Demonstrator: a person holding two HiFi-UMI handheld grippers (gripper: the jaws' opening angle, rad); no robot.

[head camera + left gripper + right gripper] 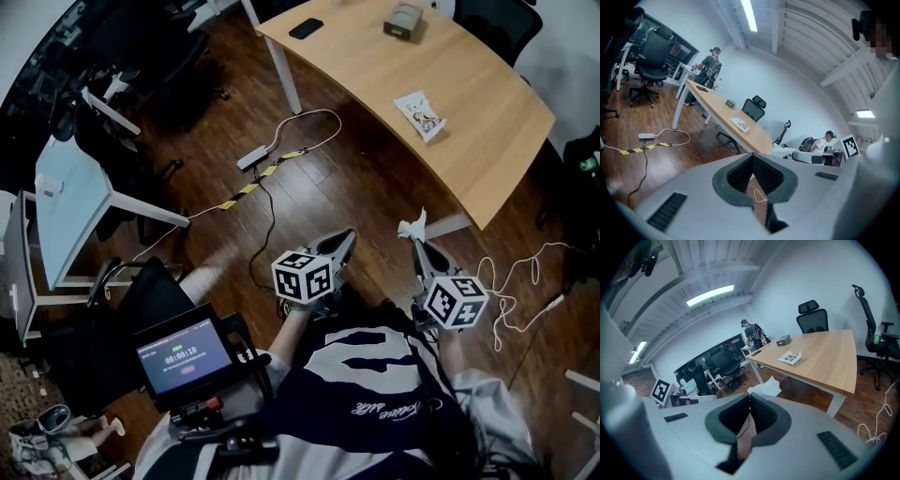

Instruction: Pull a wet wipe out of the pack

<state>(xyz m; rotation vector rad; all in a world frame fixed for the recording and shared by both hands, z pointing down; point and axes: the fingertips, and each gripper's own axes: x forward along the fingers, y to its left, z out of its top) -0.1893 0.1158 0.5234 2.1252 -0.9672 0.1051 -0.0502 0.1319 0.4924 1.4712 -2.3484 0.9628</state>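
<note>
Right hand-held gripper (418,244) pinches wipe (412,226) (crumpled, jutting forward).

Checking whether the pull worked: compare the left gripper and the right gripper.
The right gripper pinches a crumpled white wipe at its tips; the left gripper holds nothing. In the head view the left gripper angles up and rightward, the right gripper up and leftward, so their tips converge. Both have jaws together and hang over the wood floor, apart from the table.
</note>
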